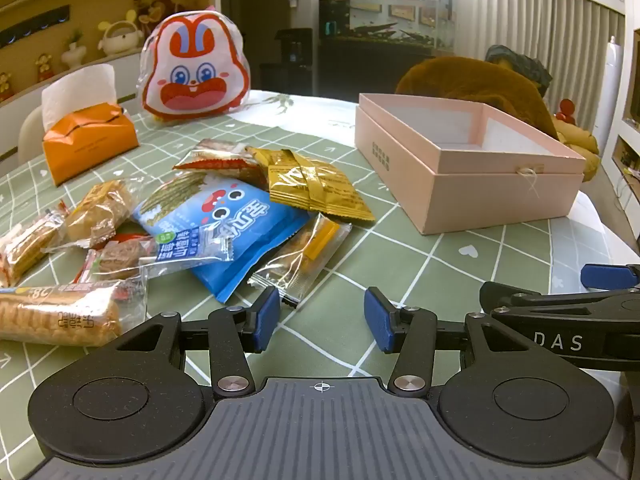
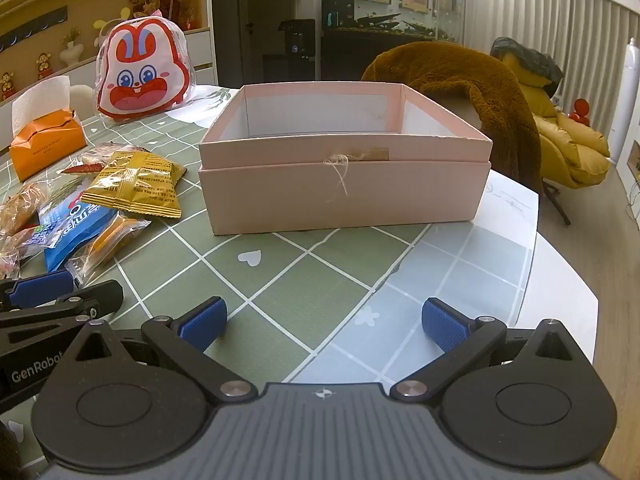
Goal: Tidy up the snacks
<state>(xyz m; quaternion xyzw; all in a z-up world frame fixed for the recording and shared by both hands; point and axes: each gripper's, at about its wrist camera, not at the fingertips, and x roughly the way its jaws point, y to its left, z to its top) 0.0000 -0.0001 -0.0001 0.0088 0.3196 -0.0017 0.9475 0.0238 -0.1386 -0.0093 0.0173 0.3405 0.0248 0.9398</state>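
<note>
A pile of wrapped snacks lies on the green checked tablecloth: a blue packet (image 1: 224, 236), a gold packet (image 1: 316, 184), a clear-wrapped biscuit (image 1: 308, 256) and several others to the left. An open pink box (image 1: 468, 160) stands to the right, empty inside as far as I see; it shows straight ahead in the right wrist view (image 2: 344, 184). My left gripper (image 1: 322, 316) is open and empty, just in front of the clear-wrapped biscuit. My right gripper (image 2: 322, 322) is open and empty, low over the cloth in front of the box. The gold packet (image 2: 138, 188) lies left of the box.
An orange tissue box (image 1: 90, 140) and a rabbit-face bag (image 1: 192, 72) stand at the back left. A chair draped with a brown blanket (image 2: 472, 92) is behind the box. The table's round edge (image 2: 560, 264) is near on the right.
</note>
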